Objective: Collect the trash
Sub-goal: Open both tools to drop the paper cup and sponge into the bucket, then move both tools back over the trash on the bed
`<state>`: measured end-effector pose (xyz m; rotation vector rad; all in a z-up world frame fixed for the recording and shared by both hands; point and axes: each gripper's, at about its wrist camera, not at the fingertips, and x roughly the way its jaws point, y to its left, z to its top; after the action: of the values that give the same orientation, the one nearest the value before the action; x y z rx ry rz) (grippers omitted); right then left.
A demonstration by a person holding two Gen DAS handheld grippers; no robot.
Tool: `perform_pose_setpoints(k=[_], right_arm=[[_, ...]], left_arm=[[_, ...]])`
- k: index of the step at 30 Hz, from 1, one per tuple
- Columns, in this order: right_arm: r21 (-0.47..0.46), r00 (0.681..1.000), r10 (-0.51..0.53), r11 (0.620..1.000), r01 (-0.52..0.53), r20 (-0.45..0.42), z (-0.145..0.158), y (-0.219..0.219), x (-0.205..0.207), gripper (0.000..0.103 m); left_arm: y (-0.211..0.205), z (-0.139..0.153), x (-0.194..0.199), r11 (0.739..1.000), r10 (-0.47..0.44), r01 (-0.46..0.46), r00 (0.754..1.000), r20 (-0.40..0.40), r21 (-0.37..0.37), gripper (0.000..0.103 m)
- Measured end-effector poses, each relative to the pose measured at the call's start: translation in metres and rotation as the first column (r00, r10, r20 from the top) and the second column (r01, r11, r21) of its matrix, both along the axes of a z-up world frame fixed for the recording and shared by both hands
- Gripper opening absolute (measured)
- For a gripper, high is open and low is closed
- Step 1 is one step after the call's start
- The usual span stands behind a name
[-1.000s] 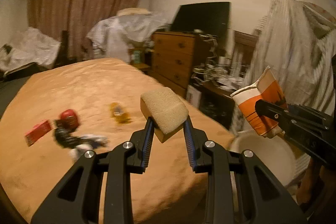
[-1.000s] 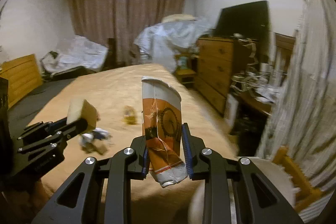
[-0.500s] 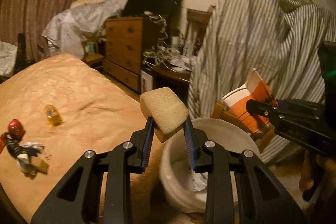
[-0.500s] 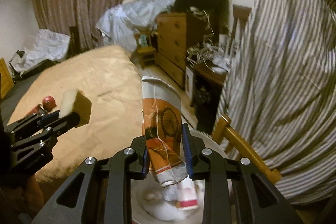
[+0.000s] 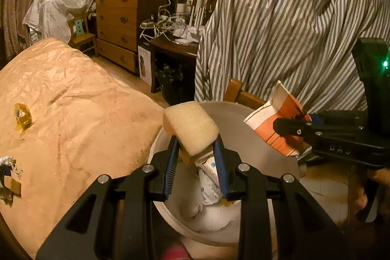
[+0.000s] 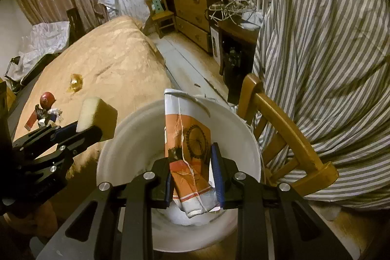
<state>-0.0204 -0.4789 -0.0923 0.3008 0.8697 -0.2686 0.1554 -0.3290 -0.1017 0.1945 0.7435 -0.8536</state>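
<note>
My left gripper (image 5: pixel 195 150) is shut on a yellow sponge (image 5: pixel 191 129) and holds it over the white bucket (image 5: pixel 280 167). My right gripper (image 6: pixel 192 171) is shut on a crushed orange and white paper cup (image 6: pixel 187 138) above the same bucket (image 6: pixel 126 138), which has crumpled wrappers inside. The cup also shows in the left wrist view (image 5: pixel 275 128), the sponge in the right wrist view (image 6: pixel 96 113). A yellow wrapper (image 5: pixel 22 115) and a small pile of trash (image 6: pixel 43 111) lie on the bed.
The bed with an orange cover (image 5: pixel 73 113) is at the left. A wooden chair (image 6: pixel 280 128) draped with a striped sheet (image 6: pixel 329 52) stands right of the bucket. A chest of drawers (image 5: pixel 117 23) and a cluttered dark desk (image 5: pixel 175 47) stand behind.
Both grippers have swung from the bed to the right and down, and now hold the sponge and the cup over the bucket. The bucket's inside has come into view.
</note>
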Motion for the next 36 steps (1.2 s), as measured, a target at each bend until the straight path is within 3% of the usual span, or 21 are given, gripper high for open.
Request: perform_pose_setpoints(k=[10, 11, 12, 13, 14, 28, 36], right_arm=[[-0.005, 1.000, 0.003, 1.000, -0.003, 0.003, -0.007, 0.006, 0.000, 0.028], [-0.001, 1.000, 0.002, 1.000, -0.002, 0.008, -0.005, 0.008, -0.001, 0.036], [0.011, 1.000, 0.000, 1.000, 0.000, 0.010, -0.005, 0.007, -0.001, 0.055], [0.021, 1.000, -0.004, 1.000, 0.004, 0.018, -0.004, 0.006, -0.002, 0.061], [0.017, 0.999, -0.016, 1.000, 0.016, 0.030, -0.003, 0.005, -0.004, 0.062], [0.026, 0.997, -0.022, 0.999, 0.020, 0.068, 0.006, 0.007, -0.012, 0.062], [-0.002, 0.988, 0.027, 1.000, -0.027, 0.149, 0.030, 0.032, -0.012, 0.062]], left_arm=[[-0.006, -0.001, 0.000, 1.000, -0.005, 0.005, 1.000, -0.004, 0.009, 0.030], [-0.007, -0.003, 0.001, 1.000, -0.011, 0.012, 1.000, -0.010, 0.016, 0.043], [-0.007, -0.004, 0.001, 1.000, -0.018, 0.019, 1.000, -0.016, 0.023, 0.056], [-0.007, -0.005, 0.001, 0.999, -0.015, 0.015, 1.000, -0.011, 0.032, 0.078], [-0.006, -0.006, 0.001, 0.999, -0.009, 0.009, 1.000, 0.003, 0.035, 0.081], [0.000, -0.011, 0.000, 0.999, -0.005, 0.005, 1.000, 0.007, 0.045, 0.080], [0.036, -0.006, 0.006, 0.999, 0.042, -0.042, 0.999, 0.007, 0.029, 0.080]])
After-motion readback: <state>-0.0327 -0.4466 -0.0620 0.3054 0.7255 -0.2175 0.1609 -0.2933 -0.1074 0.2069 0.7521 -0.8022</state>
